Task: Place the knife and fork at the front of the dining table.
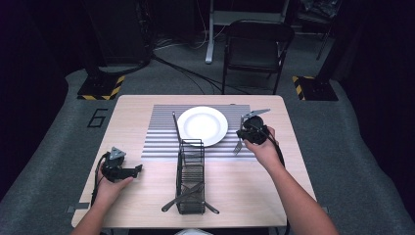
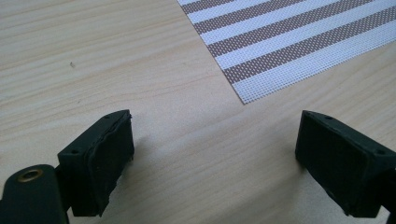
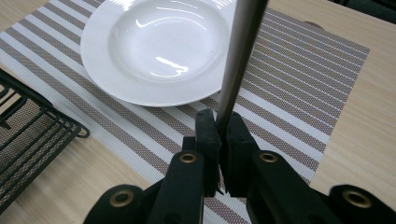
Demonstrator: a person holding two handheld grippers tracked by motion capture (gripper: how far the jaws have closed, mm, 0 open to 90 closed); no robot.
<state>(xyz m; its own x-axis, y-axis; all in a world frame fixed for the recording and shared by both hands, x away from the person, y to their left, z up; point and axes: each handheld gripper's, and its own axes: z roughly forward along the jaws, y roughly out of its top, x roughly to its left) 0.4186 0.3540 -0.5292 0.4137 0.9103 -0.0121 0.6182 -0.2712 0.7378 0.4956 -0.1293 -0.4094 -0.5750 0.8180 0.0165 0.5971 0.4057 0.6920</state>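
High view: we hold a fork (image 1: 239,142) just right of the white plate (image 1: 202,125).
Our right gripper (image 1: 252,131) clamps its handle; our left gripper (image 1: 128,171) gapes empty; knives lie in the wire caddy (image 1: 191,182) below the plate.

A light wooden table (image 1: 244,186) stands on grey carpet (image 1: 352,147) in a dim room. Beyond it a black folding chair (image 1: 257,46) stands among trailing cables (image 1: 191,73), between two hazard-striped black bases (image 1: 100,88).

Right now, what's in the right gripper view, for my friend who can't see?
The right gripper has its black jaws shut on a fork handle. Behind it, a white plate sits on a striped mat, with a wire rack at the left.
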